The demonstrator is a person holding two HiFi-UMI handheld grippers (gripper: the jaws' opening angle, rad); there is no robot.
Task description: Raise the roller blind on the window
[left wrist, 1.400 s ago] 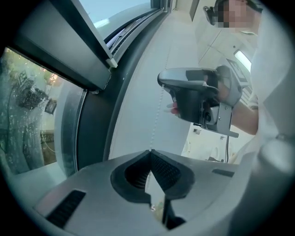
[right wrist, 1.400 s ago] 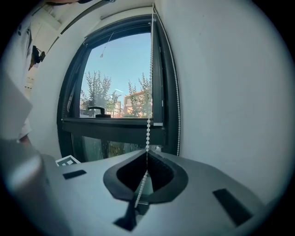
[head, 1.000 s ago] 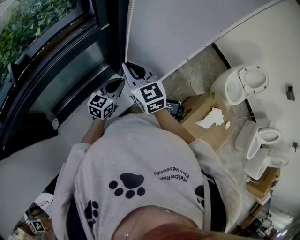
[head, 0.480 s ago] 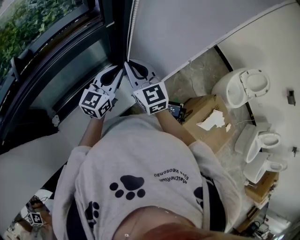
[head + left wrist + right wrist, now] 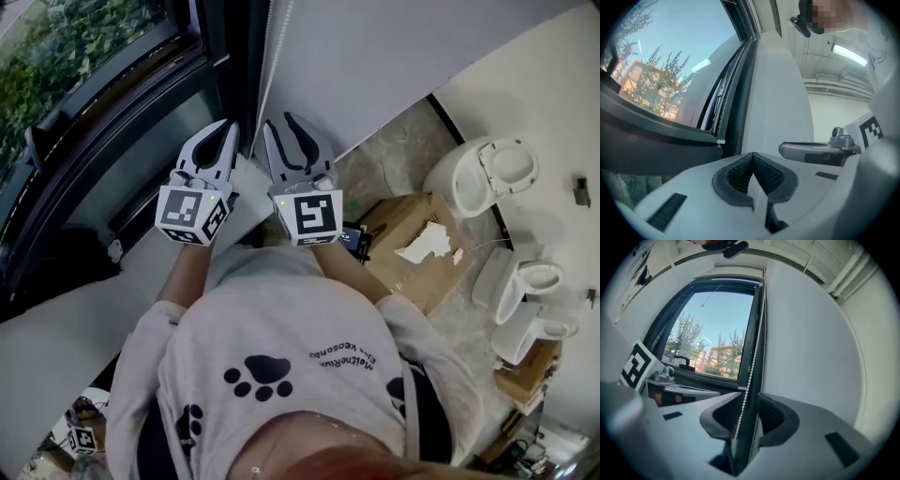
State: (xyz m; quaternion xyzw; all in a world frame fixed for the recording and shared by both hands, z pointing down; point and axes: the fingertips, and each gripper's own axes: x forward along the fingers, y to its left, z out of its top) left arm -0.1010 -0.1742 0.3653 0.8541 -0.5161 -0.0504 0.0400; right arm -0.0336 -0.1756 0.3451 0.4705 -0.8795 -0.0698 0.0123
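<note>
A white bead chain point(image 5: 269, 66) hangs down the dark window frame point(image 5: 225, 66) where it meets the white wall. My left gripper point(image 5: 226, 126) is level and held up at the chain. In the left gripper view its tips point(image 5: 752, 155) meet, and the bead chain point(image 5: 766, 126) runs through them, so it is shut on the chain. My right gripper point(image 5: 281, 120) is close beside it. Its jaws have just been opening, and the bead chain point(image 5: 749, 371) now hangs free between the right gripper's point(image 5: 743, 401) spread pads. No blind fabric covers the glass.
The white window sill point(image 5: 141, 253) lies below the grippers. A torn cardboard box point(image 5: 412, 239) stands on the floor to the right, with white toilets point(image 5: 483, 169) and another point(image 5: 525, 277) beyond it. The person's grey sweatshirt fills the lower part of the head view.
Both grippers have risen along the chain, the left one farther. The right gripper's jaws, shut on the chain before, now stand apart around it.
</note>
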